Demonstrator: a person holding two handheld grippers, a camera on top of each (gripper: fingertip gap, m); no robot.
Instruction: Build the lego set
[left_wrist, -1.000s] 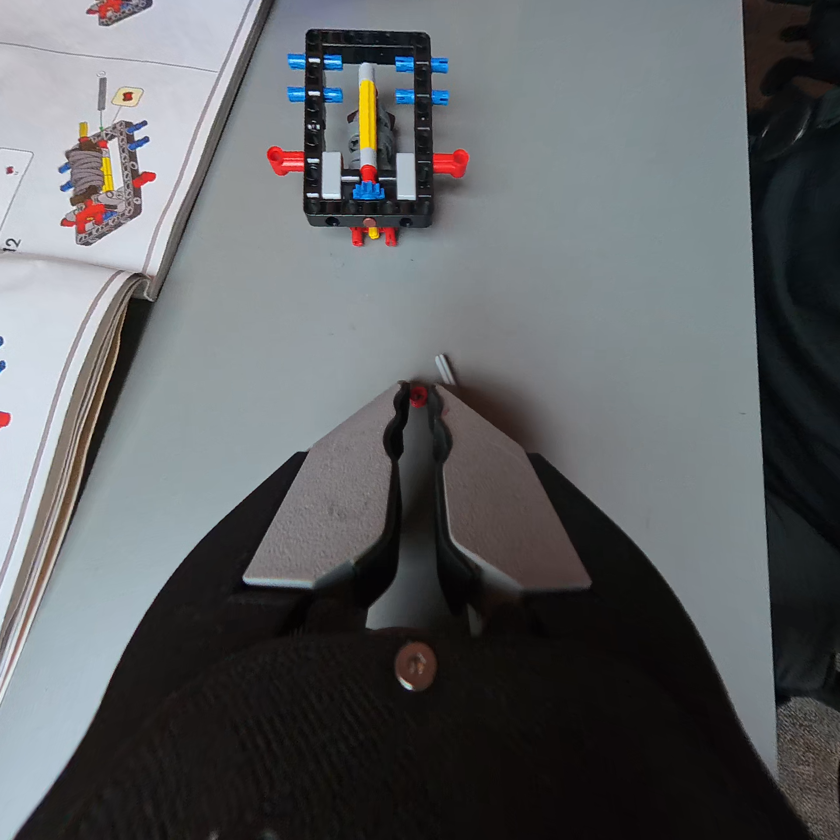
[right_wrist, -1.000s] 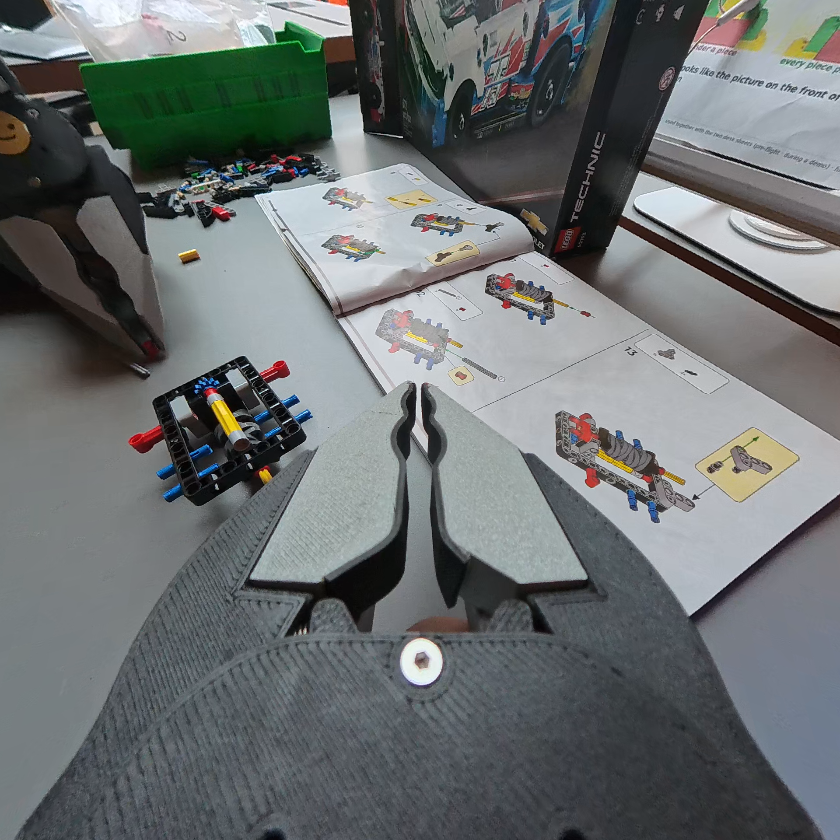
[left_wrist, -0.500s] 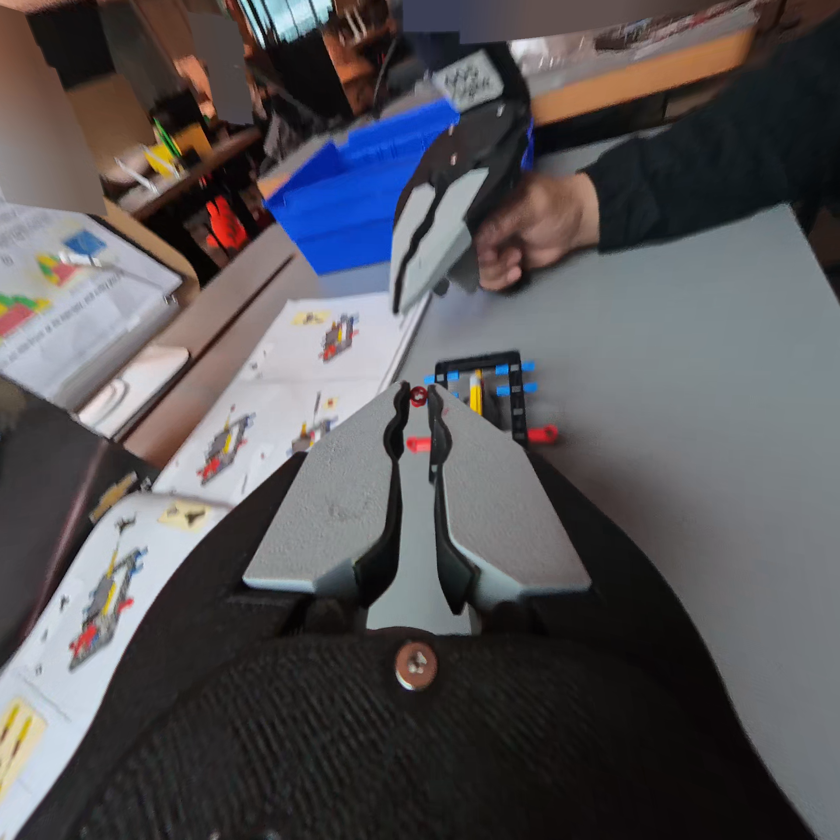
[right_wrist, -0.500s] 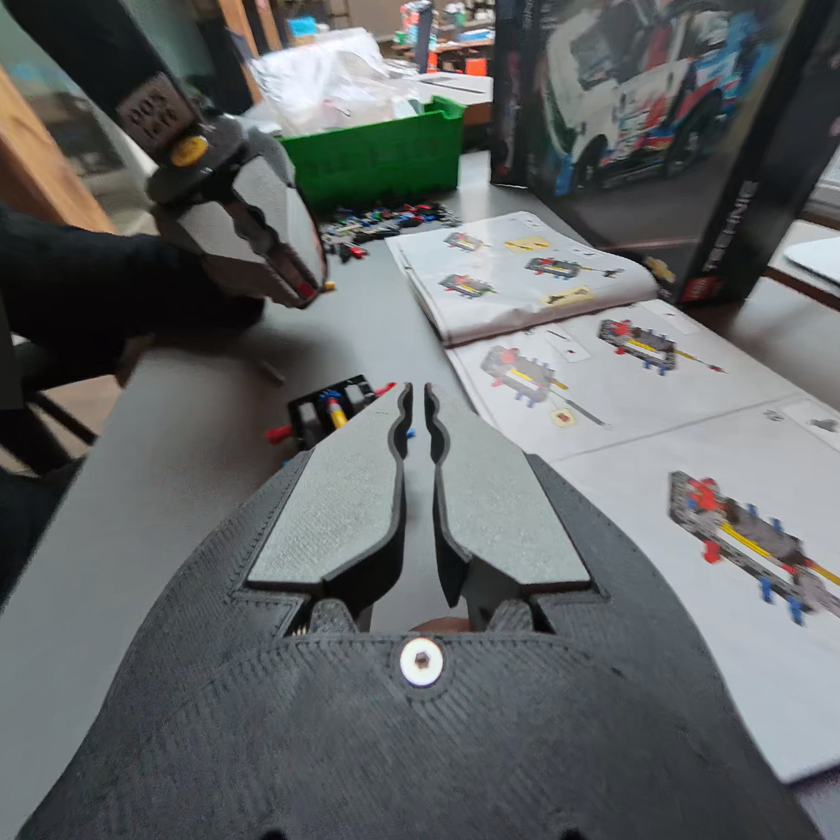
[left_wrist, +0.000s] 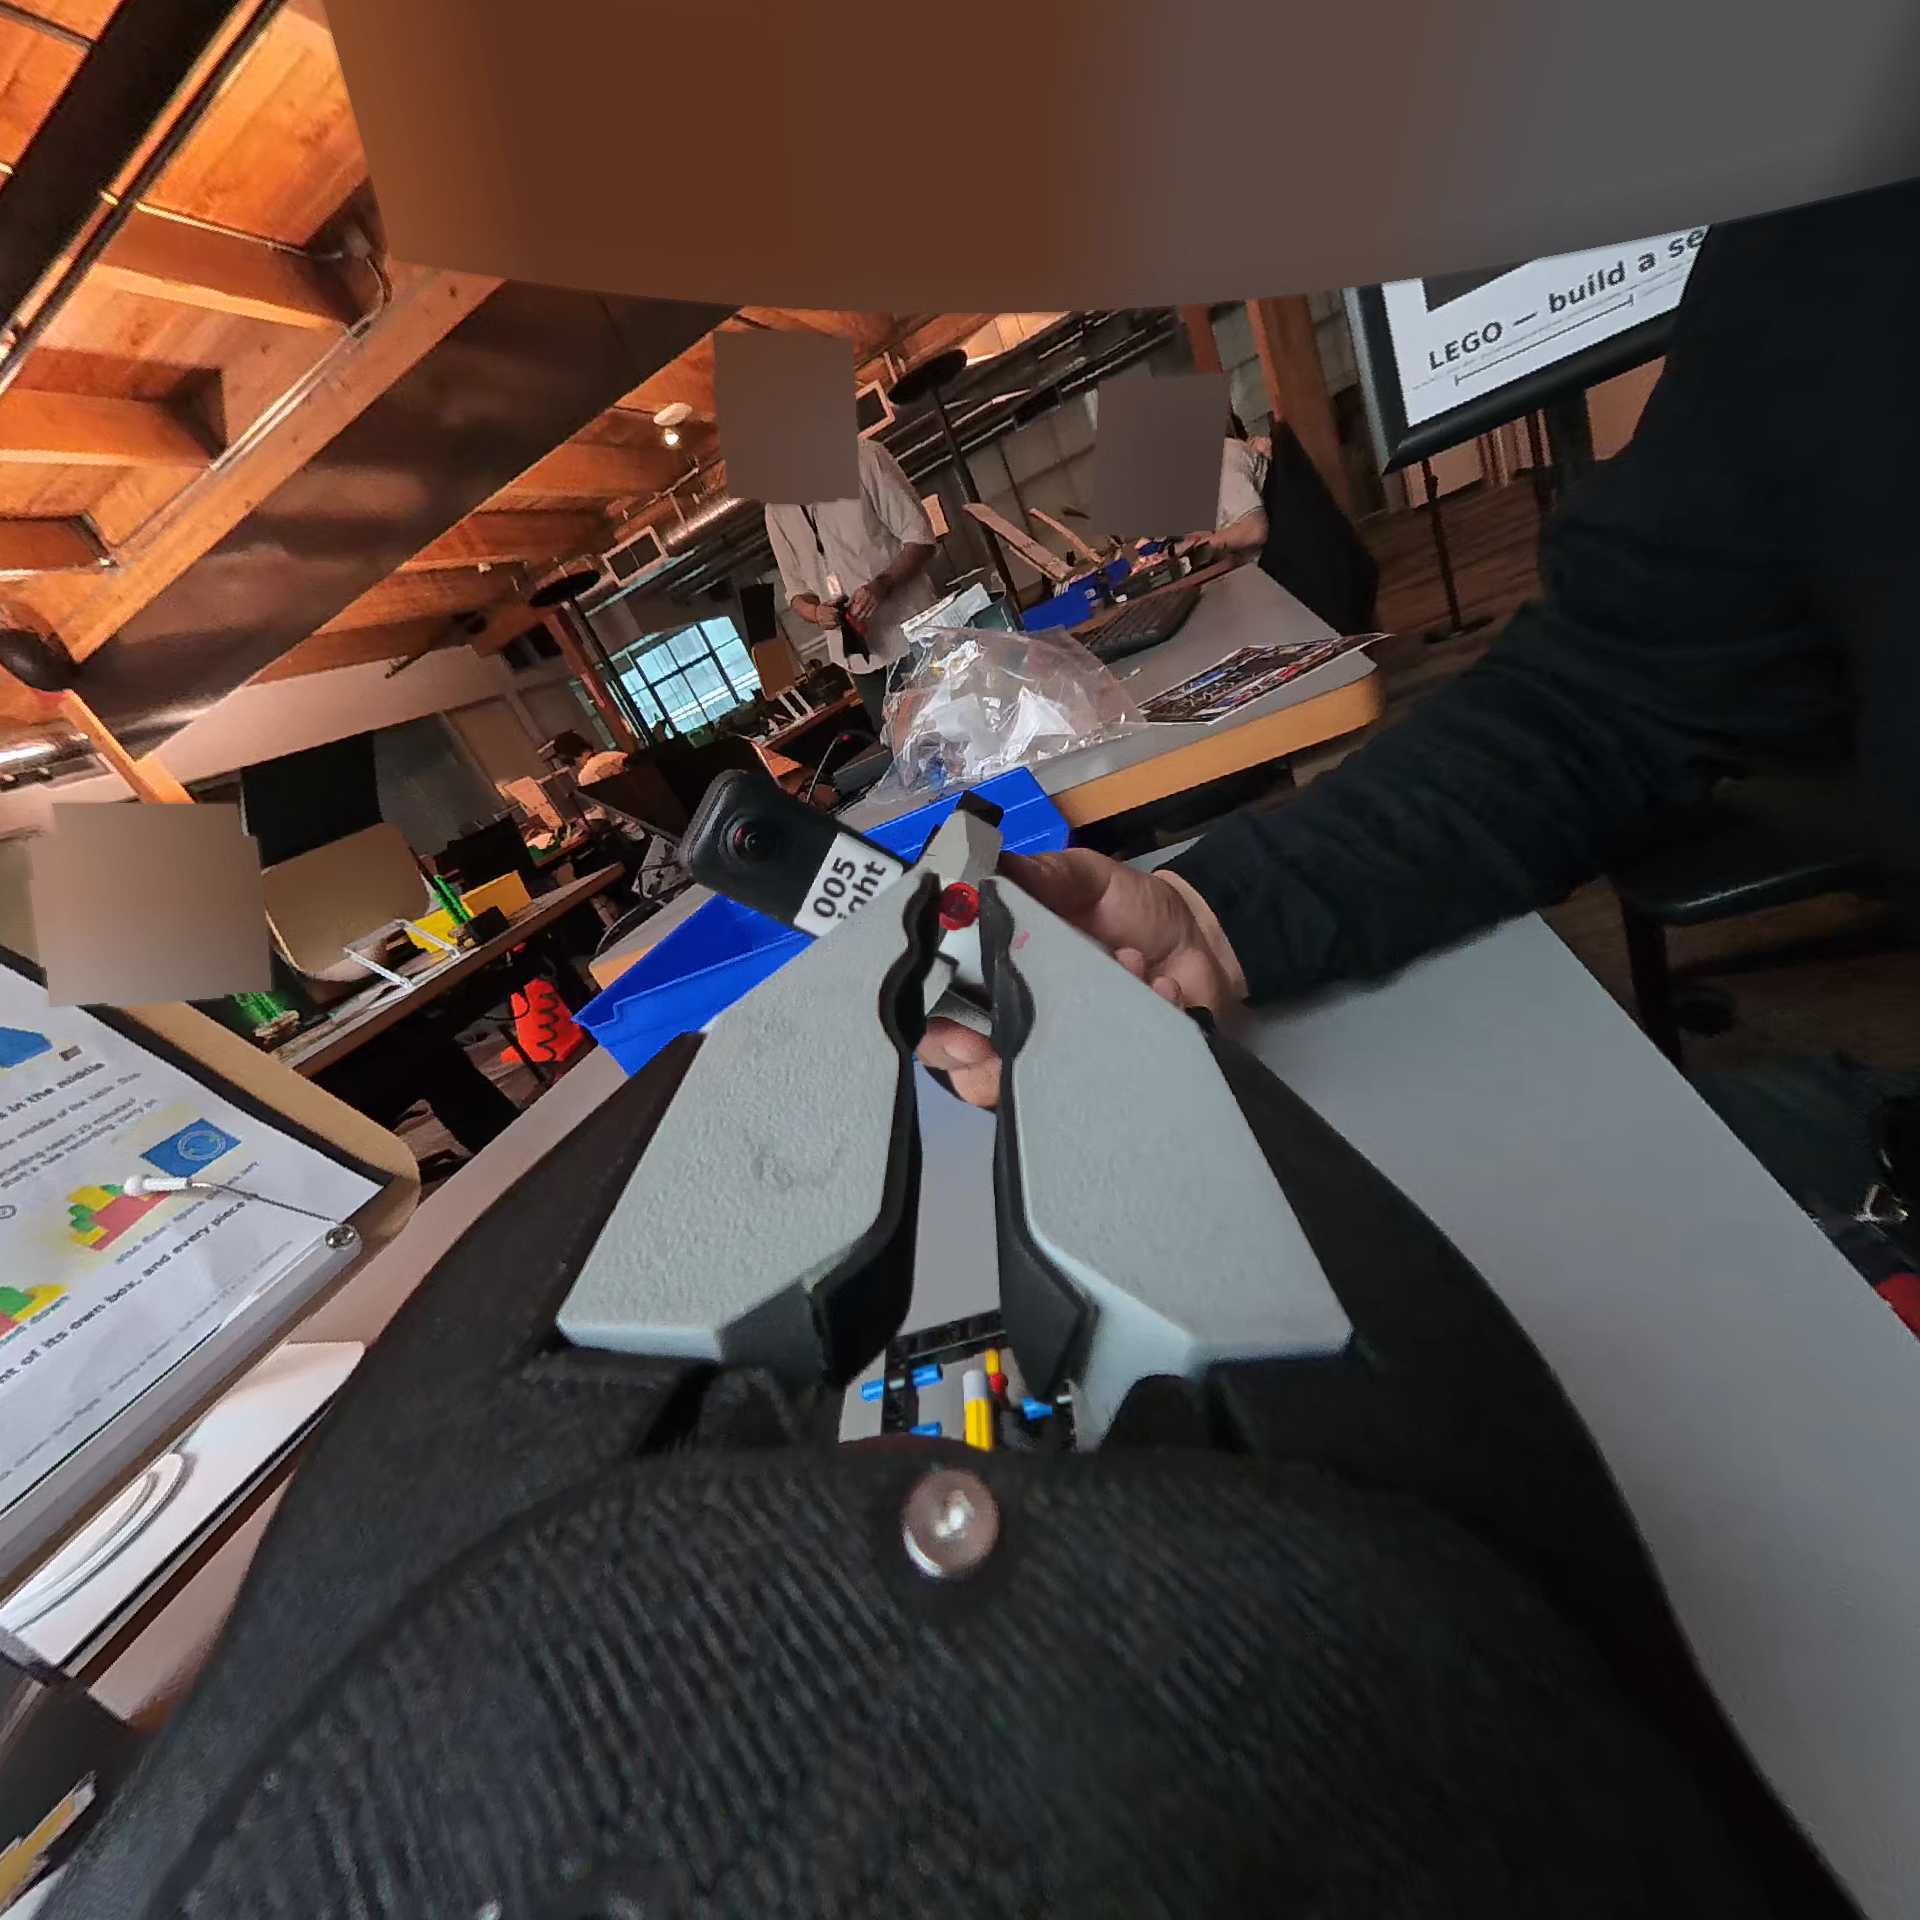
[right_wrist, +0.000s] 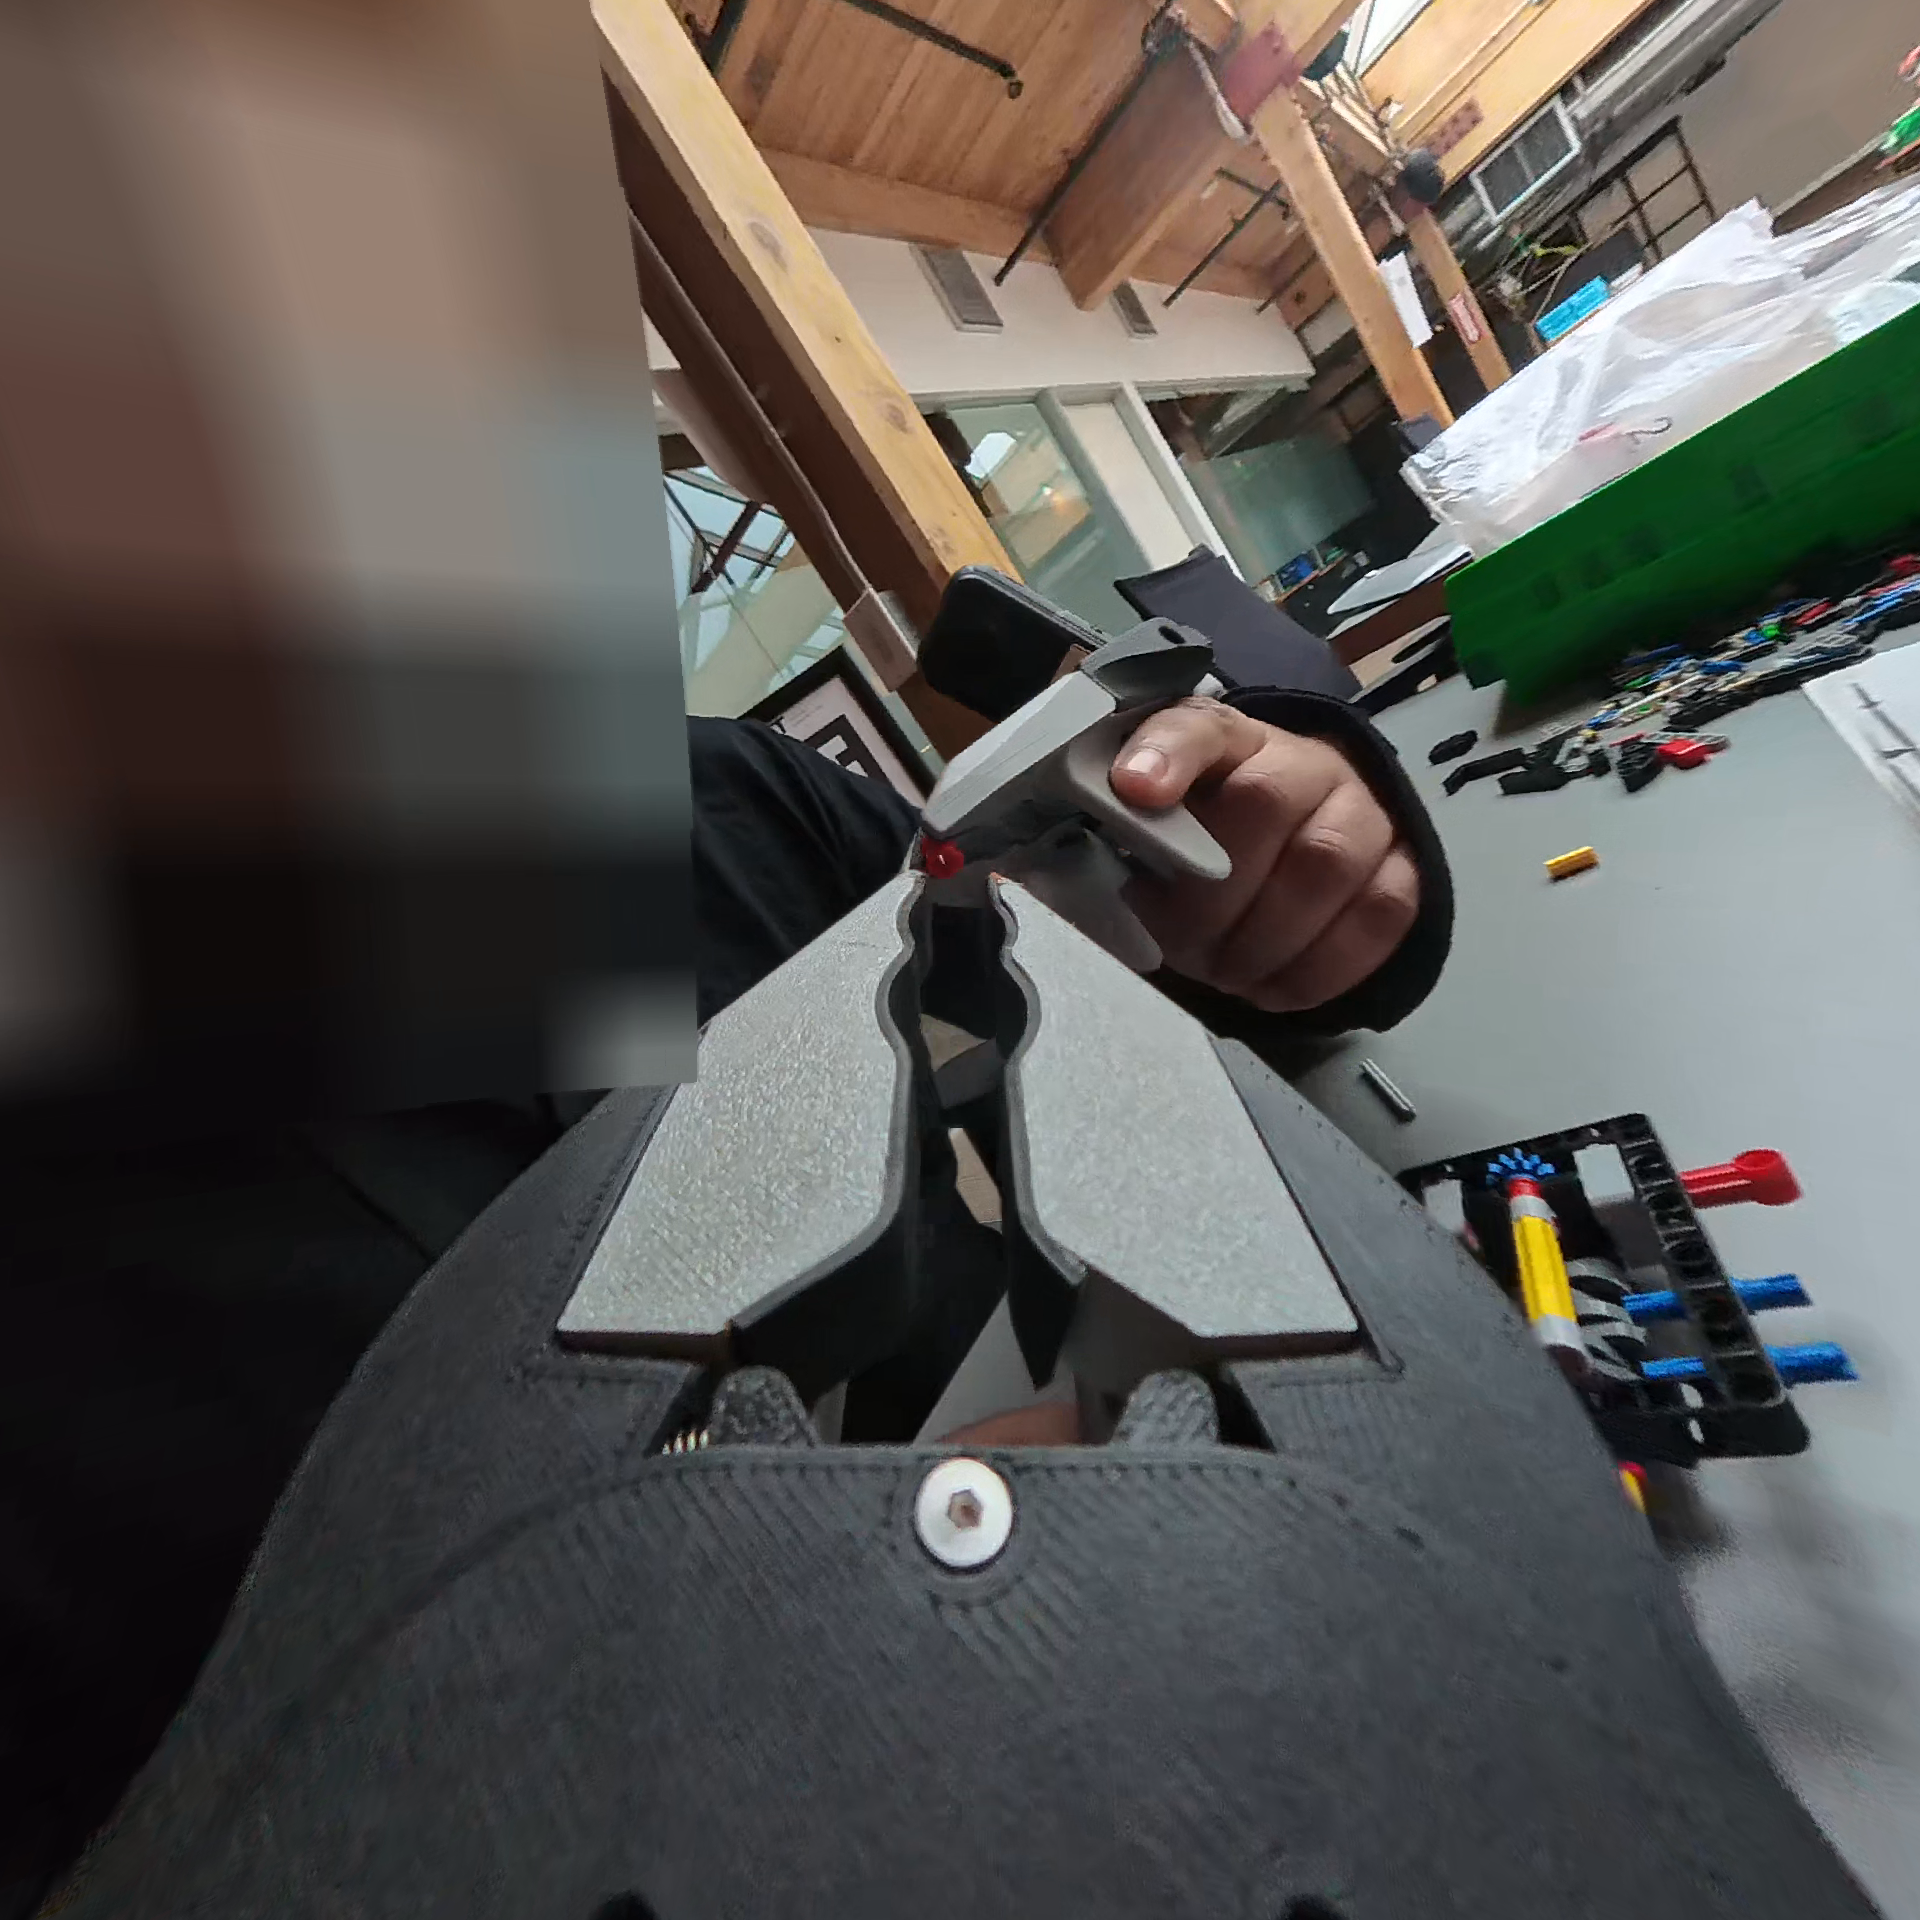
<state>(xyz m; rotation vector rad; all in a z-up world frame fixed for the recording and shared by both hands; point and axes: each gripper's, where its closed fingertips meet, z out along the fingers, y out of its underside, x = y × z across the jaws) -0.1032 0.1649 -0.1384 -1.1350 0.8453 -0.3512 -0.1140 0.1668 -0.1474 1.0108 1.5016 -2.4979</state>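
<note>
Change: I am lifting both grippers up off the table, tips now meeting in the air above the black frame (right_wrist: 1621, 1288).
Left gripper (left_wrist: 958, 906): pinching the small red piece (left_wrist: 958, 904).
Right gripper (right_wrist: 958, 885): narrow gap, holding nothing, just beside the red piece.
Meaning: I think I am passing the piece over.

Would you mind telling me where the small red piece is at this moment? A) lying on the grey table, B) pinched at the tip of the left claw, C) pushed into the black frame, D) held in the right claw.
B: the small red piece sits pinched between the tips of the left claw, lifted above the table, facing the empty right claw.
</note>
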